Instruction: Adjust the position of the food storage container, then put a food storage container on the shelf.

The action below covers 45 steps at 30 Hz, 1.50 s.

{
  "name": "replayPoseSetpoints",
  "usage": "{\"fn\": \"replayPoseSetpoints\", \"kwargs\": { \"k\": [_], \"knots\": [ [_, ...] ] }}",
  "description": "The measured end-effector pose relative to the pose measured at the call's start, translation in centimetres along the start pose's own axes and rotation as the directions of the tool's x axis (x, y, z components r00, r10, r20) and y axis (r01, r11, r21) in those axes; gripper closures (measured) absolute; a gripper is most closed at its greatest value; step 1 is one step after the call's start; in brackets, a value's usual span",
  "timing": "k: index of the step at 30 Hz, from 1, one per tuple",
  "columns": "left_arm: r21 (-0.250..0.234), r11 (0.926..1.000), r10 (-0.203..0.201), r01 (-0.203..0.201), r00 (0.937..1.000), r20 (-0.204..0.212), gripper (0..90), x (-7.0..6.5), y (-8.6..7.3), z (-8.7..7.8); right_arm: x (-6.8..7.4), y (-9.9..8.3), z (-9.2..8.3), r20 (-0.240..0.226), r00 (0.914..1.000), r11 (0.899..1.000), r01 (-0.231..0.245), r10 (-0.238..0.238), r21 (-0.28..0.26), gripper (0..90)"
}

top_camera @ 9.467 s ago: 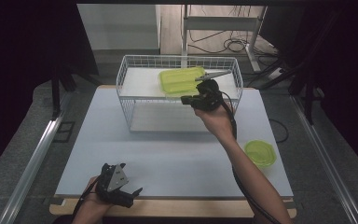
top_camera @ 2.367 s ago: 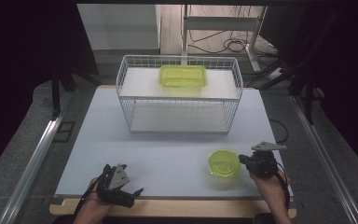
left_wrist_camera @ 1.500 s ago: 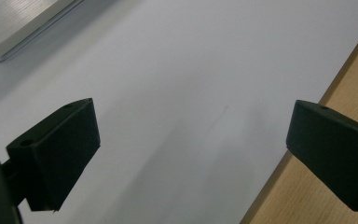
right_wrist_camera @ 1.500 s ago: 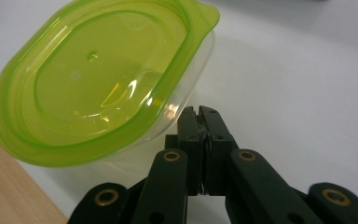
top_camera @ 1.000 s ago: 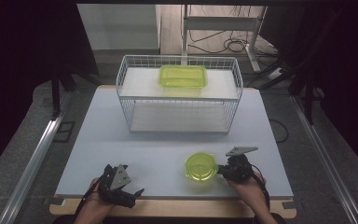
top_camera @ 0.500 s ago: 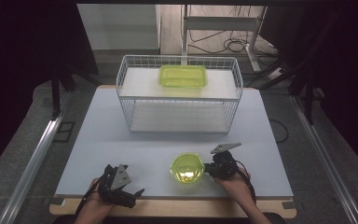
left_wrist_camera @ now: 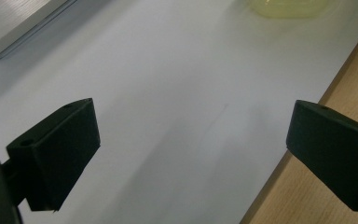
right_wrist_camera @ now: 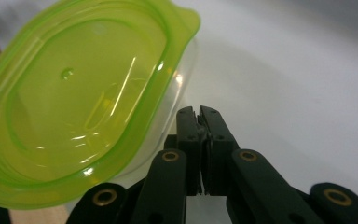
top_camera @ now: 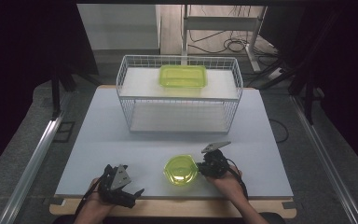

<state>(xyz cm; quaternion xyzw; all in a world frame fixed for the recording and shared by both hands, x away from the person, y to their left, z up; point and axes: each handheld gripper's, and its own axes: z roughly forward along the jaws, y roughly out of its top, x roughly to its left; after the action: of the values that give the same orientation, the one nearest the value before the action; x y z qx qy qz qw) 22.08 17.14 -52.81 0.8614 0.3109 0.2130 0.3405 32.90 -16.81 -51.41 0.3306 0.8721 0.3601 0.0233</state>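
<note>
1. Currently, your right tool [top_camera: 203,166] lies low on the white surface [top_camera: 121,140], near its front edge. Its jaws are clenched together with nothing between them.
2. Right beside it sits the round green lidded container [top_camera: 181,170], upright. In the right gripper view the closed tip of the right tool [right_wrist_camera: 199,112] is just at the container [right_wrist_camera: 74,102], below its rim. I cannot tell whether it touches the clear wall.
3. Your left tool [top_camera: 130,196] rests at the front left of the surface with its jaws released and wide apart. In the left gripper view, bare surface lies between them.
4. Farther back stands a white wire basket [top_camera: 179,100], with a rectangular green container [top_camera: 183,76] on its upper shelf.
5. Judging by this, the step in hand is nudging the round container sideways towards your left tool, not lifting it.
6. For the next move, keep the push low and gentle so the container slides without tipping. Alternatively, open the jaws and take hold of the rim.
</note>
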Motion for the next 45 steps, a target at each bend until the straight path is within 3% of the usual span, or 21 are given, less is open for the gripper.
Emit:
{"fn": "replayPoseSetpoints", "kwargs": {
  "k": [6,11,15,18,21,23,26,30,45],
  "knots": [
    [-0.006,1.0,-0.003,0.003,1.0,-0.002,2.7,0.0,0.0,-0.1,-0.5,-0.2,-1.8,0.094,0.9952,0.999,0.03,-0.027,-0.032,81.2],
    [-0.023,0.9995,-0.019,0.019,0.9998,0.002,3.8,0.3,-0.1,-0.3,-0.2,-0.7,-3.7,0.159,0.9856,0.996,0.068,-0.058,-0.057,69.4],
    [-0.057,0.9969,-0.053,0.054,0.9984,0.02,4.0,0.5,0.0,-0.6,-0.1,-1.4,-4.8,0.179,0.9813,0.994,0.084,-0.069,-0.073,57.1],
    [-0.053,0.9961,-0.069,0.071,0.9972,0.03,3.7,0.6,0.0,-0.6,-0.1,-2.0,-5.4,0.189,0.9792,0.993,0.091,-0.075,-0.077,48.6],
    [-0.041,0.9927,-0.11,0.113,0.9923,0.056,3.8,0.7,0.1,-0.6,-0.1,-2.4,-5.9,0.192,0.9796,0.992,0.078,-0.058,-0.099,38.4],
    [-0.062,0.9885,-0.133,0.138,0.9886,0.07,3.8,0.8,0.0,-0.7,-0.2,-2.6,-6.2,0.19,0.9805,0.992,0.069,-0.048,-0.107,33.4],
    [-0.089,0.9893,-0.111,0.115,0.9926,0.051,3.8,0.8,-0.1,-0.8,-0.3,-3.1,-6.4,0.177,0.9833,0.99,0.066,-0.044,-0.124,23.5],
    [-0.082,0.9926,-0.087,0.09,0.9956,0.036,3.7,0.8,-0.2,-0.6,-0.4,-3.5,-6.4,0.174,0.9836,0.988,0.071,-0.047,-0.138,16.0],
    [-0.075,0.9956,-0.054,0.055,0.9983,0.02,3.7,0.6,-0.3,-0.4,-0.4,-3.7,-6.3,0.187,0.9819,0.988,0.056,-0.028,-0.145,5.0]
  ]
}}
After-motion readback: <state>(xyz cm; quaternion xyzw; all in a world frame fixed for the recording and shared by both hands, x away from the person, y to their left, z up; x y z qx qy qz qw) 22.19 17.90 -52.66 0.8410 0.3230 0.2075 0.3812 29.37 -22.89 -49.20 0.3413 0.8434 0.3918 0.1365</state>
